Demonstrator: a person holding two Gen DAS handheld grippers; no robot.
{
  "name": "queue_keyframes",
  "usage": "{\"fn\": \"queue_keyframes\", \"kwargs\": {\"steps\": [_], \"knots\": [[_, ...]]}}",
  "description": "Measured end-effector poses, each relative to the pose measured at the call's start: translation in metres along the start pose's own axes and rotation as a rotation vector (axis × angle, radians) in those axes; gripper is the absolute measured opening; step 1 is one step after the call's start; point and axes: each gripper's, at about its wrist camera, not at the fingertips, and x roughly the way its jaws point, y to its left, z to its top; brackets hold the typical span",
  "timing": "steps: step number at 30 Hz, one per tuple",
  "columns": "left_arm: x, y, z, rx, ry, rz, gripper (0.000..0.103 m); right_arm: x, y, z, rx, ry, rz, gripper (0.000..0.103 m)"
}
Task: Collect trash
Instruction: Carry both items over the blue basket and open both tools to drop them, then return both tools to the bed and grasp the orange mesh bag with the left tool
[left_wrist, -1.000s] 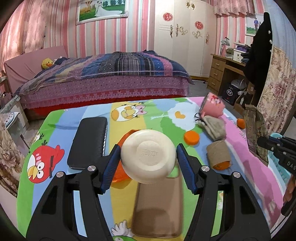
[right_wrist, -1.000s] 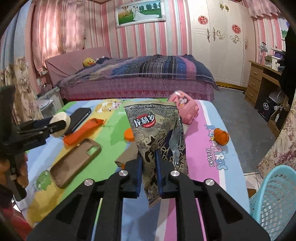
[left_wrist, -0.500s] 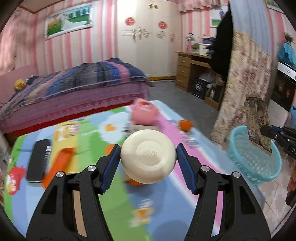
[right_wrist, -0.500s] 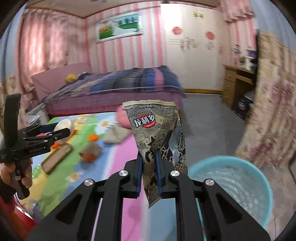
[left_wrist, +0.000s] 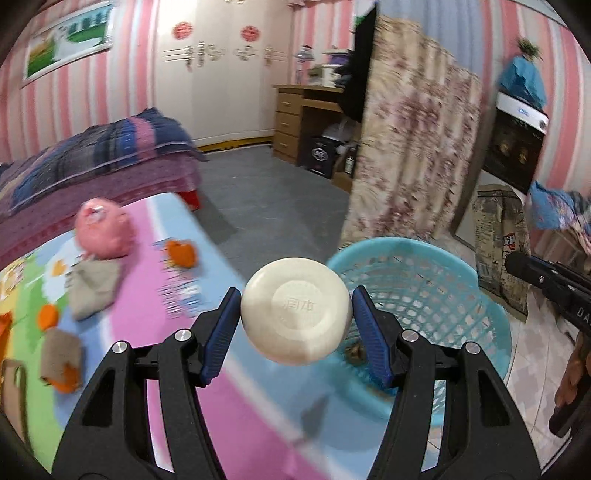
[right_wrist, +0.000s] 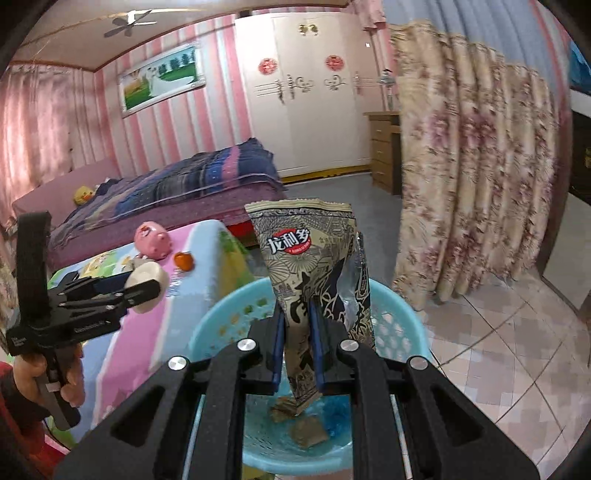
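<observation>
My left gripper (left_wrist: 295, 314) is shut on a round cream-white lid (left_wrist: 295, 309), held over the table edge beside the light blue mesh basket (left_wrist: 424, 280). My right gripper (right_wrist: 297, 339) is shut on a grey patterned snack bag (right_wrist: 310, 258), held upright directly above the basket (right_wrist: 399, 325), which holds several scraps at its bottom. The left gripper and its lid (right_wrist: 146, 280) show at the left of the right wrist view. The bag (left_wrist: 500, 243) and the right gripper show at the right of the left wrist view.
A table with a colourful cartoon cloth (left_wrist: 155, 295) carries a pink piggy bank (left_wrist: 103, 229), orange peel pieces (left_wrist: 181, 253) and brown rags (left_wrist: 90, 284). A floral curtain (right_wrist: 472, 166) hangs right of the basket. A bed (right_wrist: 177, 188) and wardrobe stand behind, over tiled floor.
Both grippers swung right, from over the table to the basket. The bag now hangs above the basket and the lid sits by its rim. Both grips are unchanged.
</observation>
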Motion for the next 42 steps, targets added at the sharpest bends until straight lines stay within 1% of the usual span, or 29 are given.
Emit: {"fn": "queue_keyframes", "kwargs": {"steps": [3,8,9,10,11,13,17,23,27,32,34,35,36,38,40,41,42], "knots": [[0.014,-0.021,0.005,0.025,-0.001,-0.026,0.061,0.001,-0.012,-0.006,0.028,-0.003,-0.011,0.013],[0.025,-0.037,0.013,0.045,-0.012,-0.063,0.062,0.005,-0.022,-0.011,0.051,-0.012,-0.019,0.013],[0.027,-0.037,0.015,0.049,-0.009,-0.065,0.065,0.005,-0.023,-0.012,0.051,-0.013,-0.019,0.013],[0.029,-0.038,0.016,0.052,-0.007,-0.060,0.074,0.007,-0.024,-0.012,0.051,-0.015,-0.018,0.013],[0.029,-0.038,0.017,0.052,-0.018,-0.048,0.079,0.008,-0.023,-0.011,0.049,-0.015,-0.019,0.013],[0.028,-0.035,0.021,0.057,-0.030,-0.031,0.082,0.009,-0.023,-0.012,0.049,-0.016,-0.018,0.013],[0.021,-0.016,0.023,0.040,-0.051,0.040,0.093,0.013,-0.017,-0.015,0.040,-0.008,-0.022,0.013],[0.004,0.017,0.021,-0.015,-0.062,0.095,0.095,0.031,-0.002,-0.016,-0.002,0.019,-0.044,0.013],[-0.004,0.029,0.019,-0.006,-0.072,0.159,0.096,0.046,0.003,-0.017,-0.004,0.043,-0.077,0.014],[-0.014,0.039,0.019,-0.008,-0.077,0.192,0.097,0.061,0.003,-0.024,-0.006,0.102,-0.118,0.016],[-0.018,0.041,0.018,-0.005,-0.079,0.202,0.097,0.062,0.003,-0.026,-0.003,0.111,-0.143,0.037],[-0.022,0.043,0.017,-0.006,-0.081,0.206,0.097,0.059,0.004,-0.027,-0.001,0.099,-0.162,0.063],[-0.024,0.044,0.017,-0.008,-0.081,0.209,0.097,0.057,0.004,-0.028,-0.001,0.090,-0.171,0.077],[-0.032,0.049,0.015,-0.013,-0.082,0.215,0.097,0.053,0.010,-0.026,-0.013,0.086,-0.191,0.080],[-0.040,0.055,0.012,-0.017,-0.083,0.227,0.097,0.051,0.016,-0.023,-0.037,0.079,-0.210,0.087],[-0.045,0.060,0.011,-0.021,-0.086,0.236,0.097,0.050,0.021,-0.021,-0.051,0.068,-0.219,0.093],[-0.050,0.064,0.010,-0.026,-0.089,0.243,0.097,0.046,0.028,-0.018,-0.072,0.052,-0.226,0.095]]}}
